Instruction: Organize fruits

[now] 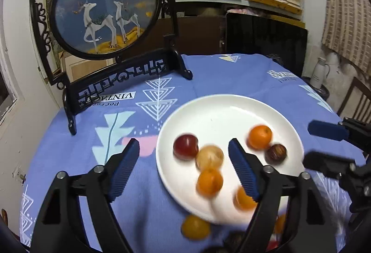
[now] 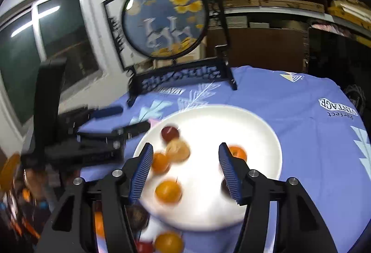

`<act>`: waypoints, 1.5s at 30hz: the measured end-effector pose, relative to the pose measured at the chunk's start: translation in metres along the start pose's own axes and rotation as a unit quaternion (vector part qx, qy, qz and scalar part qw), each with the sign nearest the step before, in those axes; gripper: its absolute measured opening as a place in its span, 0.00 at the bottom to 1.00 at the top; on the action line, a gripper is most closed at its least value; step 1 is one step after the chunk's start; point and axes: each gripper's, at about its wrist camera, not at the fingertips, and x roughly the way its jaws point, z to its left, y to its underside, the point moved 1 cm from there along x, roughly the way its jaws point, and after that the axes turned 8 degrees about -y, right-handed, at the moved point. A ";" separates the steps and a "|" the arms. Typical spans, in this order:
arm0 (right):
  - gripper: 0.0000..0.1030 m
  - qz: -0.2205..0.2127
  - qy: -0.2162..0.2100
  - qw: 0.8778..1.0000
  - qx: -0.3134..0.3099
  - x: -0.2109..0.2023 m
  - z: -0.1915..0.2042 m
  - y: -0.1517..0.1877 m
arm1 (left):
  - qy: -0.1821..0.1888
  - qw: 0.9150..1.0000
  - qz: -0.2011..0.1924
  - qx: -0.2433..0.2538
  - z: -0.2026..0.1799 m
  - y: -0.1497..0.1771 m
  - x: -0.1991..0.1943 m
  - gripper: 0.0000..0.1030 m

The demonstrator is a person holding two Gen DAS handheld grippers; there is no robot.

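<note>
A white plate [image 1: 208,111] sits on the blue tablecloth and holds several small fruits: a red one [image 1: 185,146], a pale tan one [image 1: 209,156], oranges [image 1: 259,136] and a dark red one [image 1: 276,152]. More fruit lies on the cloth at the near edge, such as a yellow-orange one [image 1: 195,227]. My left gripper [image 1: 184,167] is open and empty above the plate's near left side. My right gripper [image 2: 185,170] is open and empty above the plate [image 2: 255,125]; it also shows at the right of the left wrist view [image 1: 324,144]. Both views are blurred.
A round deer picture on a black ornate stand [image 1: 104,7] stands at the back left of the table. A dark screen [image 1: 266,42] and shelves with wooden boxes are behind. A white jug [image 1: 321,72] and a chair stand to the right.
</note>
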 end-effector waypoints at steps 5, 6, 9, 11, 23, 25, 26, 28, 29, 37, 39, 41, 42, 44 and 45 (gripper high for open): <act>0.58 0.078 0.008 0.995 -0.062 -0.029 0.028 0.053 | 0.008 1.000 0.009 0.020 0.007 0.036 -0.032 0.75; 0.58 0.099 0.010 0.992 -0.080 -0.032 0.035 0.068 | 0.005 1.000 0.009 0.027 0.009 0.042 -0.037 0.76; 0.58 0.142 0.006 0.984 -0.102 -0.031 0.046 0.099 | -0.002 0.999 0.013 0.048 0.014 0.064 -0.055 0.78; 0.58 0.157 -0.001 0.981 -0.109 -0.027 0.051 0.110 | 0.001 0.998 0.016 0.062 0.016 0.077 -0.067 0.82; 0.40 0.189 -0.026 0.973 -0.126 0.002 0.066 0.116 | 0.101 0.985 0.052 0.133 -0.037 0.138 -0.118 0.84; 0.40 0.185 -0.023 0.974 -0.127 -0.010 0.065 0.119 | 0.125 0.981 0.060 0.139 -0.056 0.143 -0.120 0.84; 0.39 0.182 -0.020 0.975 -0.122 -0.016 0.062 0.121 | 0.134 0.978 0.066 0.143 -0.067 0.144 -0.120 0.84; 0.40 0.170 -0.007 0.979 -0.109 -0.034 0.051 0.123 | 0.143 0.976 0.078 0.146 -0.084 0.145 -0.117 0.83; 0.40 0.166 0.000 0.981 -0.103 -0.040 0.046 0.123 | 0.147 0.974 0.087 0.145 -0.093 0.146 -0.113 0.80; 0.40 0.141 0.018 0.988 -0.058 -0.063 0.017 0.130 | 0.100 0.978 0.150 0.102 -0.116 0.136 -0.062 0.51; 0.40 0.140 0.017 0.988 -0.057 -0.065 0.019 0.133 | 0.088 0.979 0.155 0.098 -0.118 0.137 -0.054 0.44; 0.40 0.138 0.014 0.989 -0.059 -0.065 0.020 0.133 | 0.088 0.980 0.152 0.094 -0.117 0.136 -0.057 0.38; 0.40 0.137 0.014 0.989 -0.060 -0.066 0.020 0.133 | 0.090 0.980 0.151 0.093 -0.115 0.135 -0.059 0.38; 0.40 0.133 0.013 0.989 -0.061 -0.068 0.020 0.132 | 0.091 0.982 0.134 0.101 -0.111 0.133 -0.070 0.38; 0.40 0.129 0.013 0.990 -0.060 -0.069 0.020 0.131 | 0.092 0.982 0.125 0.105 -0.109 0.131 -0.077 0.38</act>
